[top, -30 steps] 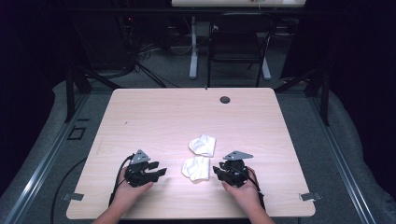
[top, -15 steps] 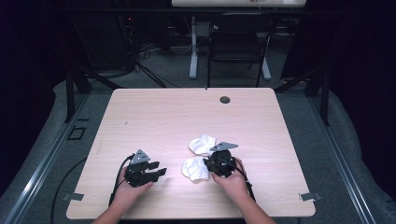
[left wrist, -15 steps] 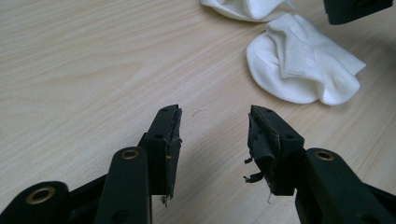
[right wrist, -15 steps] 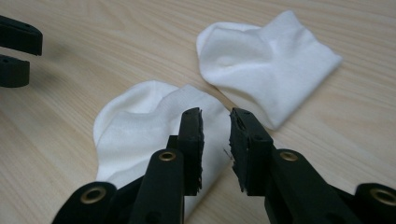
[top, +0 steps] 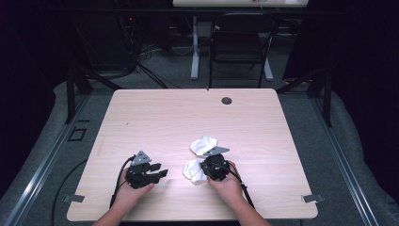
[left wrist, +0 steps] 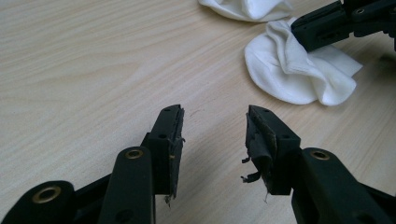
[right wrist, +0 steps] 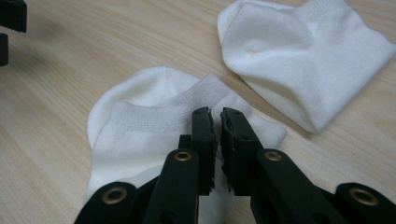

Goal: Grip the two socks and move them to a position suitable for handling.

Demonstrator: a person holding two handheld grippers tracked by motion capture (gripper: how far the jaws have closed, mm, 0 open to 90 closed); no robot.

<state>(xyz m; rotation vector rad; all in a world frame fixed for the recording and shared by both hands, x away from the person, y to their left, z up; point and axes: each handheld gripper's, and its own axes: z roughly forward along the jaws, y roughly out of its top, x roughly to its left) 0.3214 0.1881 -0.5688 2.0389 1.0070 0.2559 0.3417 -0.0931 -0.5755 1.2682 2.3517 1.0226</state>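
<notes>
Dark room surroundings frame a pale wooden table (top: 155, 122), seen from above, with a black chair (top: 240, 42) and a tangle of cables on the grey floor beyond its far edge. A small round dark hole (top: 227, 100) sits in the tabletop at about one o'clock from the table's middle.

Two white ankle socks lie toward the near edge, at roughly five o'clock from the centre. The nearer sock (top: 192, 169) is crumpled, and the farther sock (top: 203, 144) lies just beyond it, at about one o'clock from the first; the two are close together, though whether they touch cannot be told.

The right gripper (top: 203, 170), held in a person's hand at the near edge, rests on the nearer sock. In the right gripper view its jaws have just been closing and now stand almost together, pinching the ribbed cuff of the nearer sock (right wrist: 140, 135), with the farther sock (right wrist: 299, 51) lying flat at one o'clock.

The left gripper (top: 160, 173) sits at nine o'clock from the socks, well apart from them. In the left gripper view its jaws have just been closing a little yet stand spread, with bare wood between them; the nearer sock (left wrist: 299, 74) appears at one o'clock, the right gripper (left wrist: 303, 29) upon it.
</notes>
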